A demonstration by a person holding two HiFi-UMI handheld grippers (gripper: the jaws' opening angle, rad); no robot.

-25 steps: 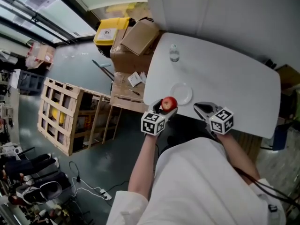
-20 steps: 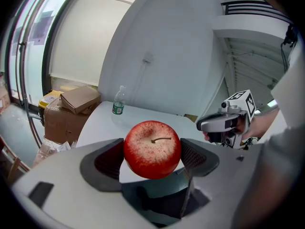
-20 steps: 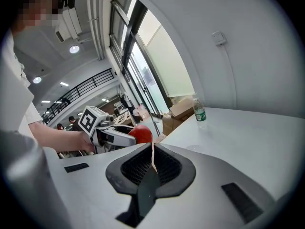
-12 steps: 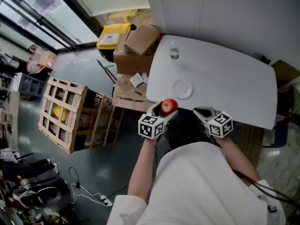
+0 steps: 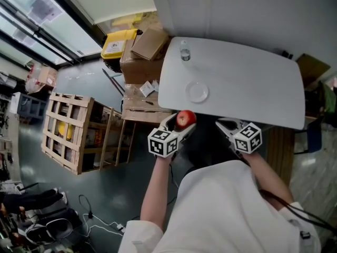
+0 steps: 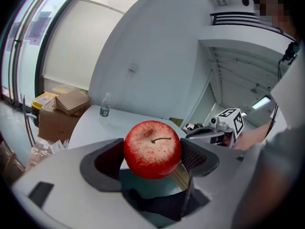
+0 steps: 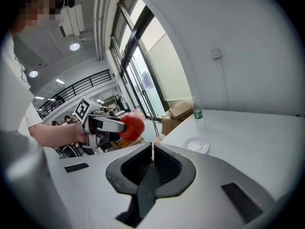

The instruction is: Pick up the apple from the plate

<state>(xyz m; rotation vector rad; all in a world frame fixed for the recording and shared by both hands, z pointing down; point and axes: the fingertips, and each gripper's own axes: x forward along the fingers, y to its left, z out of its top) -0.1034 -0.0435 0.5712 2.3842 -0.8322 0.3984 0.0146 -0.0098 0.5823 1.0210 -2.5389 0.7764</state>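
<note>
Change: since a second ago you have drawn both grippers back from the table's near edge. The apple, which then hung at that edge just beside the plate, now sits clear of the tabletop, and the gap to the plate has widened.
Table (image 5: pixel 247 83): white top in front of you, bare but for two small items on its left half.
Wooden crate (image 5: pixel 73 133): slatted, standing on the floor (image 5: pixel 79 83) well to the left of the table.
Cardboard boxes (image 5: pixel 147 44): stacked against the table's far left corner, with a yellow bin (image 5: pixel 117 42) just beside them.
Left gripper (image 6: pixel 153 157): your left hand holds it out in front of your chest. Its jaws stand wide, and both dark pads press on the sides of the red fruit.
Right gripper (image 7: pixel 153 163): level with the left one and apart from it to the right. Its ribbed pads meet with nothing between them.
Plate (image 5: pixel 197 92): small, white and empty, resting on the table near its front edge.
Bottle (image 5: pixel 185 50): clear, upright, near the table's far left edge and well apart from the plate.
Apple (image 6: pixel 151 144): red with pale speckling, stem up, clamped in your left gripper. It is off the plate and over the floor, between the table edge and your body.
</note>
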